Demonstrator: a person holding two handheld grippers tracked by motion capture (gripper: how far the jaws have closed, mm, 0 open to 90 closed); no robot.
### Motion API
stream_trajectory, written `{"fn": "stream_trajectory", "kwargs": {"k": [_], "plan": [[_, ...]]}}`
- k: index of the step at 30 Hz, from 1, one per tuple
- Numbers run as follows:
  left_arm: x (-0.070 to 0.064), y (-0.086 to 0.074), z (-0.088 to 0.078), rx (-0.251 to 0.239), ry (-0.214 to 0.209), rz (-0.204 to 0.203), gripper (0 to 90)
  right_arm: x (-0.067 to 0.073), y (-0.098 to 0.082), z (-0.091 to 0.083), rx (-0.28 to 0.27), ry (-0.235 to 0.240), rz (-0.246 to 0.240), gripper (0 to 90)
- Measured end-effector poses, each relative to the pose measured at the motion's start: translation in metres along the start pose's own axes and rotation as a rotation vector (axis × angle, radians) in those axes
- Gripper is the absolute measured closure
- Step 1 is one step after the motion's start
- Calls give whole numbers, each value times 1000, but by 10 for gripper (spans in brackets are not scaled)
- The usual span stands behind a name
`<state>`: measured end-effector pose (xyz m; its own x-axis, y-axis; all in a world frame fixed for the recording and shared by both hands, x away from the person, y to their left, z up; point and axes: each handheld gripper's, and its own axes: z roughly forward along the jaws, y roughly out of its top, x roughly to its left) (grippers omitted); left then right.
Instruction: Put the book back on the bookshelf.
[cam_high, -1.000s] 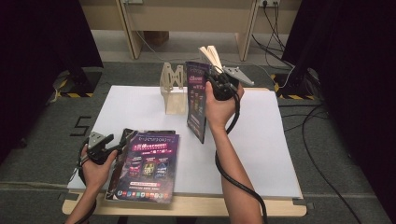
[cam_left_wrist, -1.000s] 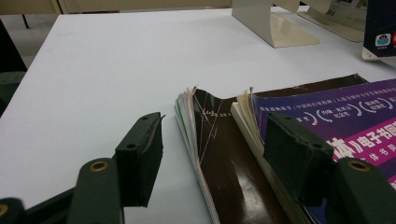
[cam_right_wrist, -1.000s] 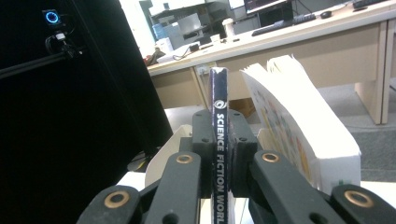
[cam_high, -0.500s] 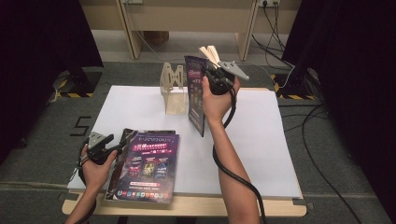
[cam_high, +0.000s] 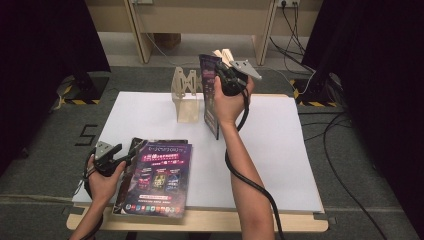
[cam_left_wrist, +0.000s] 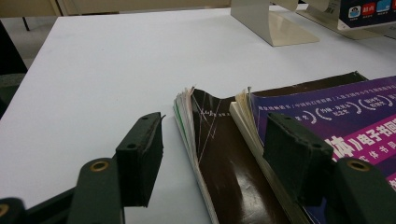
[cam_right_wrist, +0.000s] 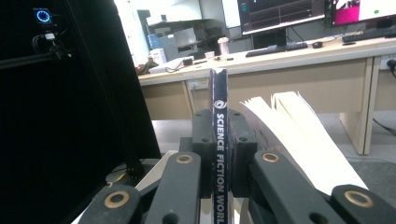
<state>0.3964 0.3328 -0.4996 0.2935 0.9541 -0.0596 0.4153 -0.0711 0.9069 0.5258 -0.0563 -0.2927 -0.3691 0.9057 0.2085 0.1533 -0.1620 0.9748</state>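
The right hand-held gripper (cam_high: 226, 75) pinches a magazine (cam_high: 210, 95) by its spine, upright beside the book stand (cam_high: 186, 95) at the table's (cam_high: 300, 150) far side. Next it should slide into the stand. The left hand-held gripper (cam_high: 125, 157) waits wide open at the stacked magazines (cam_high: 157, 177).

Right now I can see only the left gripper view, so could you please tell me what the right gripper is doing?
Observer: The right gripper is shut on a magazine, holding it upright by the spine.
Operator: Thank you. Can you read the spine?
Observer: In the right gripper view the spine reads SCIENCE FICTION, and the next word is cut off.
Operator: Is the magazine closed flat?
Observer: No. Its pages fan out loose to one side of the jaws.
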Motion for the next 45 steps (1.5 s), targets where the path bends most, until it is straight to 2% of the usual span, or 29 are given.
{"fn": "stream_trajectory", "kwargs": {"k": [7,9,18,21,27,33,38,45], "plan": [[-1,0,0,-3,3,11,371,6,3,10,-17,-7,-31,848],[-1,0,0,0,3,9,372,8,3,13,-12,-3,-21,848],[-1,0,0,0,0,9,372,11,-3,30,-12,-12,-51,848],[-1,0,0,3,-2,9,371,11,-2,33,-15,-15,-40,848],[-1,0,0,0,-5,10,371,14,-8,37,-7,-29,-82,847],[-1,0,0,2,-4,11,372,20,-15,21,0,-29,-101,842],[-1,0,0,0,-4,5,372,27,-20,2,22,-28,-141,837],[-1,0,0,2,-2,7,373,25,-27,-26,49,-15,-142,833]]}}
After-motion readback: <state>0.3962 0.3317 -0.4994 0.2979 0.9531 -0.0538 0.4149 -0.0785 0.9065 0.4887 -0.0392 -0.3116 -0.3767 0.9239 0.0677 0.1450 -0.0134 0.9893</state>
